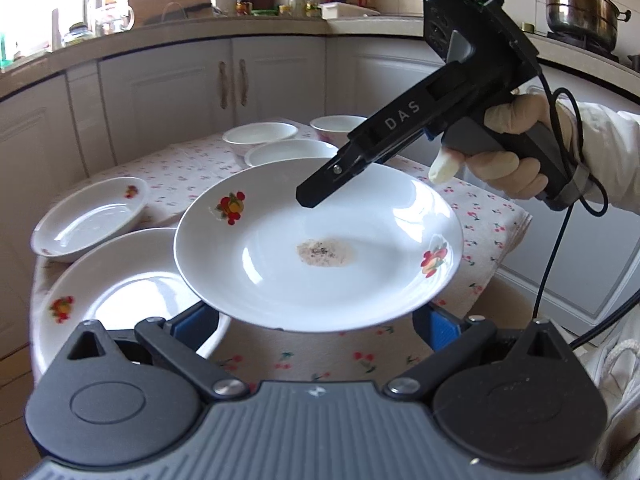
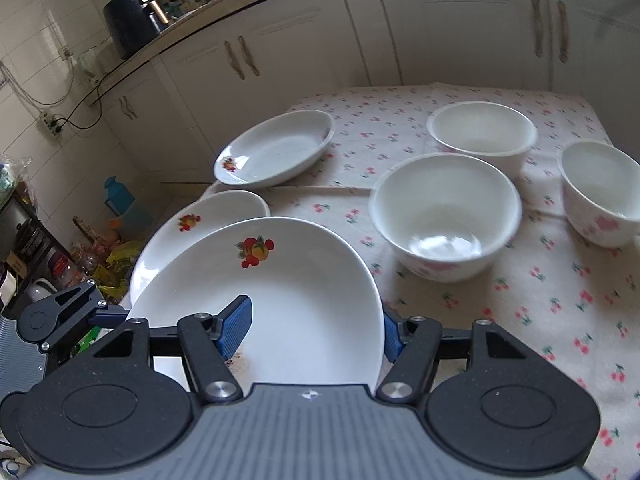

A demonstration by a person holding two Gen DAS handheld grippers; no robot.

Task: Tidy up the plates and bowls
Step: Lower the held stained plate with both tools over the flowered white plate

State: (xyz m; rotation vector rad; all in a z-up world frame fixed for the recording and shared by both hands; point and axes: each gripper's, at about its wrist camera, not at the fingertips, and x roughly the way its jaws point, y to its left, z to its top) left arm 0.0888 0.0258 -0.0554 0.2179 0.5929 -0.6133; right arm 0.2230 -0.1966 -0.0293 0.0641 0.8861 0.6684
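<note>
The stained plate (image 1: pixel 320 248) hung clear of the cherry tablecloth (image 1: pixel 300 356), tilted a little, with 1 edge overlapping a second fruit-print plate (image 1: pixel 120 280) that lay flat on the cloth under its left side. Beyond that second plate, further left of the stained plate, sat an oval dish (image 1: pixel 88 216). 3 white bowls (image 1: pixel 288 152) stood behind the stained plate's far rim, apart from it.

The right gripper (image 1: pixel 316 196) was clamped on the far rim: in its own view 1 blue pad (image 2: pixel 236 328) lay inside the well and the other outside the wall. The left gripper (image 1: pixel 318 326) sat at the near rim with its jaws spread wide and the rim lying across them. Whether its pads pressed on the plate could not be told.

The plate looked like glazed ceramic, so probably stiff, fairly heavy, slick and liable to chip. A hold on the sloping rim, with 1 pad inside and 1 outside, seemed the only purchase. Support at 2 opposite edges should have kept it from swinging. The brown residue (image 1: pixel 326 254) in the well was best left untouched.
</note>
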